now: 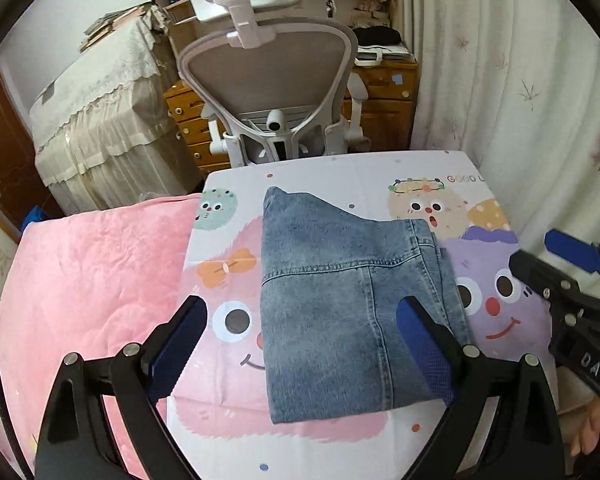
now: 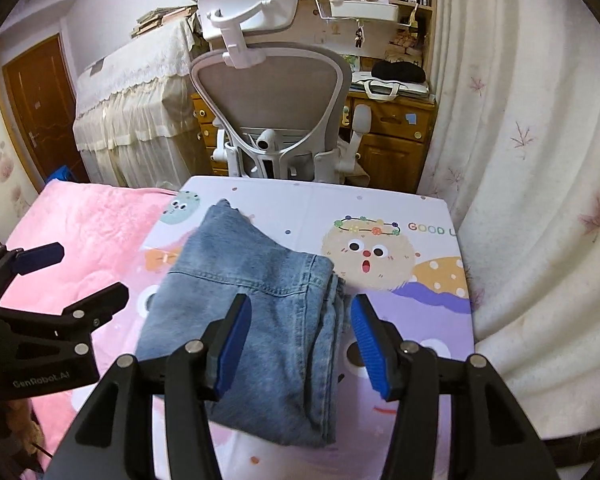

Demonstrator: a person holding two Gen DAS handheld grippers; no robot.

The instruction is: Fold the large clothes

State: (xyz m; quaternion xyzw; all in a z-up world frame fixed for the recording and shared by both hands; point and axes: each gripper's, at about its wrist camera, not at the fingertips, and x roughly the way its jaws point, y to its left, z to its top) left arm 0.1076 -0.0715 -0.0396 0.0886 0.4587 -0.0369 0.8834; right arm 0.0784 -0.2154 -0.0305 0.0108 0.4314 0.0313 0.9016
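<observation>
Where the bed (image 1: 340,168) carries a cartoon-print sheet (image 1: 500,320) beside a pink blanket (image 1: 80,280), a grey office chair (image 1: 268,80) stands at its far edge. Folded denim jeans (image 1: 340,300) lie flat on the sheet, left of the purple cartoon face. Above the jeans, the left gripper (image 1: 304,320) has its jaws wide apart with nothing between them. Likewise the right gripper (image 2: 300,320) has its jaws apart, clear of the denim, gripping nothing.

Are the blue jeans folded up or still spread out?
Folded. The faded blue denim jeans lie as a compact bundle on the cartoon-print sheet, layered edges stacked along one side.
</observation>
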